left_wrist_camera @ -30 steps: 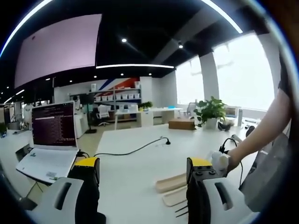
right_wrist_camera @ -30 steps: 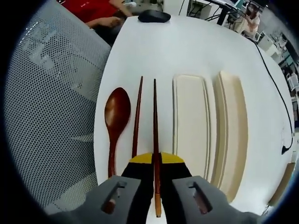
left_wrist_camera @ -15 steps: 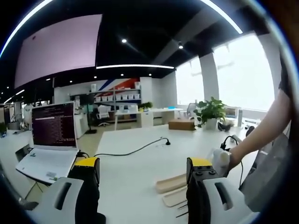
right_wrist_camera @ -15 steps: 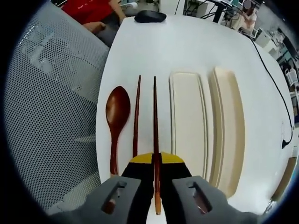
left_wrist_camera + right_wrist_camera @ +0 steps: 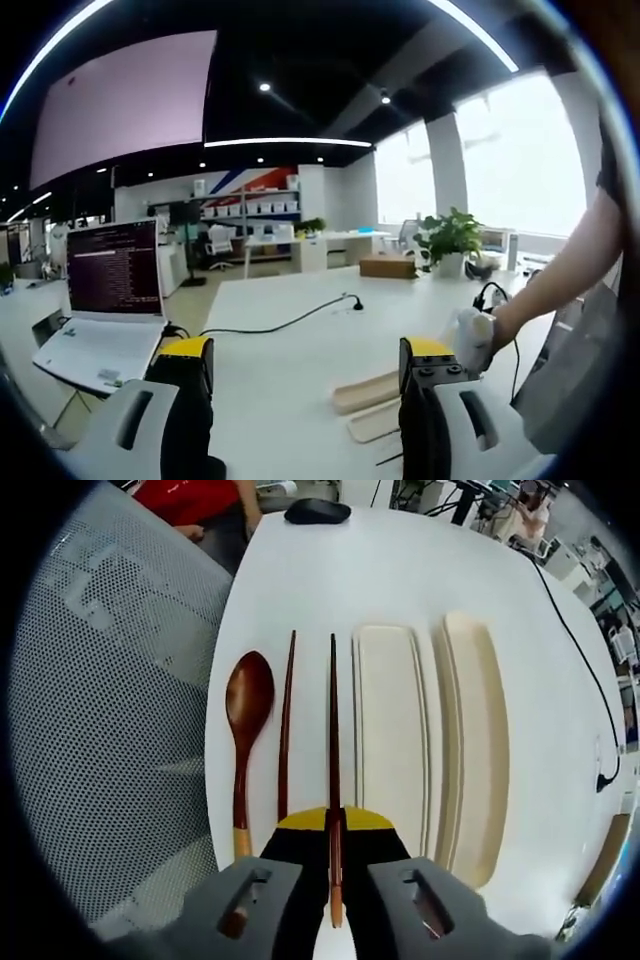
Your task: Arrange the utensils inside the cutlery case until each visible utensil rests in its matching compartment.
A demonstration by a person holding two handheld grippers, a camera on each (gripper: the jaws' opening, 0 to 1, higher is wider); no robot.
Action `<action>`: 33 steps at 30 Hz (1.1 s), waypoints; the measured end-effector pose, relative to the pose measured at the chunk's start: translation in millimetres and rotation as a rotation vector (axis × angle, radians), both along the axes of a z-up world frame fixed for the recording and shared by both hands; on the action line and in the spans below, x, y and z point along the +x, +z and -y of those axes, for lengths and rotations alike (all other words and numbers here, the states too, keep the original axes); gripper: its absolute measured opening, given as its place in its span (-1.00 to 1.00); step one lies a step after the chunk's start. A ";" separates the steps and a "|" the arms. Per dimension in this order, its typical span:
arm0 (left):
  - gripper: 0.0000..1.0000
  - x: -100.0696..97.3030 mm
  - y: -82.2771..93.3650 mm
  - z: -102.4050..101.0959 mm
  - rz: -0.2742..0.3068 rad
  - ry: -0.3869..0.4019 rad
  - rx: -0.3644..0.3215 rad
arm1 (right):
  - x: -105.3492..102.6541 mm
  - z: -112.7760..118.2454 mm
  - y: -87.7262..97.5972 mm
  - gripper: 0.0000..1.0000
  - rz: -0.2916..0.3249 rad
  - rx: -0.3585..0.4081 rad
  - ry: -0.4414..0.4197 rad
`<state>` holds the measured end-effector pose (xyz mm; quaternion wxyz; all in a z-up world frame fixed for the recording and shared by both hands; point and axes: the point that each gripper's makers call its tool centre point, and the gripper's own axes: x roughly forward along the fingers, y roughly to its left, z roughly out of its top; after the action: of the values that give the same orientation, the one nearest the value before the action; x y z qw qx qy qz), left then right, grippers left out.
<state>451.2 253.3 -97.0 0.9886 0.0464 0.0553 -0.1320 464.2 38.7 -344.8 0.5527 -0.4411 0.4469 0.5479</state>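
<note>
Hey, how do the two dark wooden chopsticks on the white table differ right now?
The right dark wooden chopstick is clamped between the right gripper's jaws, while the left dark wooden chopstick lies free on the white table. The gripped one sits next to the beige cutlery case; the free one lies beside the brown wooden spoon. Both are slim, reddish-brown, and point the same way, roughly parallel.

Bare white table (image 5: 330, 575) is lying open beyond the utensils, up to a black mouse (image 5: 317, 511) at the far edge; a mesh chair back (image 5: 110, 710) is crowding the spoon (image 5: 246, 730) side; a cable (image 5: 580, 660) is crossing beyond the cutlery case (image 5: 430, 740).
</note>
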 end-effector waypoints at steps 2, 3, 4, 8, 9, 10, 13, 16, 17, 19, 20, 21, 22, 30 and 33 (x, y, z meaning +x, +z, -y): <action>0.56 0.1 0.0 0.2 0.000 -0.001 -0.001 | 2.3 1.1 0.6 -1.00 0.002 -0.001 -0.005; 0.56 0.2 -0.1 0.0 -0.001 -0.001 -0.001 | 2.6 2.5 1.2 -1.00 -0.005 -0.006 -0.014; 0.56 0.2 -0.2 0.0 -0.002 0.000 -0.002 | 3.2 2.9 1.9 -1.00 -0.001 -0.005 -0.011; 0.56 0.4 -0.1 0.1 -0.001 0.000 -0.003 | 7.2 8.2 4.0 -1.00 0.002 -0.012 -0.019; 0.56 0.7 0.0 0.4 -0.001 -0.002 -0.004 | 8.7 10.1 4.4 -1.00 0.003 -0.011 -0.027; 0.56 0.7 0.1 0.6 -0.001 -0.002 -0.004 | 9.3 11.4 4.8 -1.00 0.003 -0.012 -0.032; 0.56 0.8 -0.1 0.8 -0.002 -0.003 -0.002 | 11.4 16.0 9.4 -1.00 0.008 -0.013 -0.038; 0.56 1.0 0.3 1.0 0.000 -0.004 -0.002 | 14.0 20.5 11.4 -1.00 0.006 -0.019 -0.056; 0.56 1.0 0.3 1.1 0.000 -0.004 -0.001 | 16.2 21.7 12.1 -1.00 0.016 -0.017 -0.049; 0.56 0.9 0.3 1.0 0.000 -0.004 -0.002 | 16.2 23.5 11.4 -1.00 0.013 -0.028 -0.050; 0.56 0.9 0.4 0.9 0.001 -0.003 -0.002 | 16.7 23.5 11.6 -1.00 0.020 -0.026 -0.048; 0.56 0.8 0.3 0.8 0.001 -0.003 -0.003 | 16.3 24.9 11.6 -1.00 0.013 -0.034 -0.055; 0.56 0.7 0.1 0.7 0.000 -0.002 -0.002 | 17.0 24.4 12.3 -1.00 0.016 -0.031 -0.055; 0.56 0.3 1.3 0.2 0.005 0.000 -0.003 | 25.1 30.9 22.7 -1.00 0.039 -0.050 -0.049; 0.56 0.3 1.9 -0.2 0.008 0.001 -0.009 | 29.9 34.8 26.9 -1.00 0.050 -0.056 -0.054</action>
<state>451.6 253.6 -95.1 0.9891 0.0427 0.0510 -0.1317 494.1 3.9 -317.9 0.5655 -0.4578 0.4599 0.5090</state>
